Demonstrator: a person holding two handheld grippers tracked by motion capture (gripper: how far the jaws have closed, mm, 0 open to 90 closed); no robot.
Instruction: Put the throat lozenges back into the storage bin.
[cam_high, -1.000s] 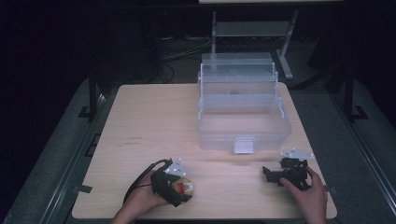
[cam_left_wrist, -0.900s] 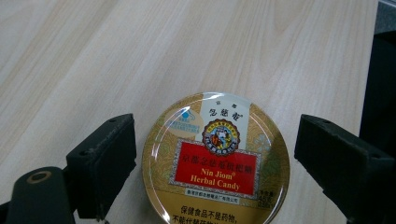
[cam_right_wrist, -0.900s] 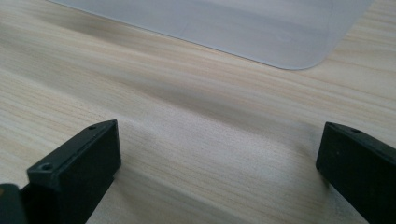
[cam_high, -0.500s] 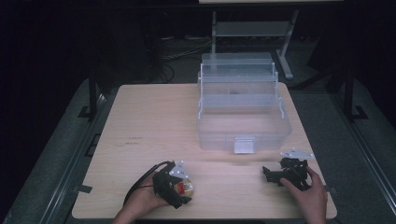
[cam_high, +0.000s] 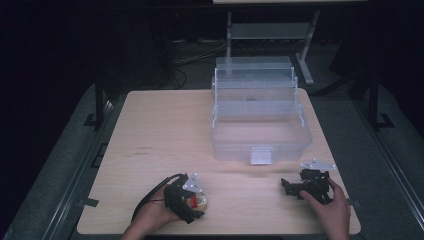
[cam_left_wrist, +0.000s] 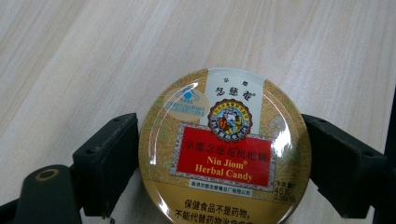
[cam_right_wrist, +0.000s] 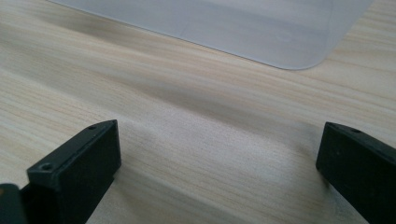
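A: Tin (cam_left_wrist: 225, 150) sat clamped in the left hand-held gripper (cam_high: 187, 201), low at the bench's (cam_high: 165, 130) near edge; nothing shifted over the last second.

B: Right hand-held gripper (cam_high: 292, 186) lay spread, empty. Clear box (cam_high: 260, 131) untouched, likely the destination.

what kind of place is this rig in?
Likely a lab or data-collection workspace, not a home: a bare wooden table in a dark room, cables on the floor behind, metal stand, handheld left gripper.

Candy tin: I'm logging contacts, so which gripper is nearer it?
Left. The left gripper has its jaws on the candy tin; the right gripper sits well across the table.
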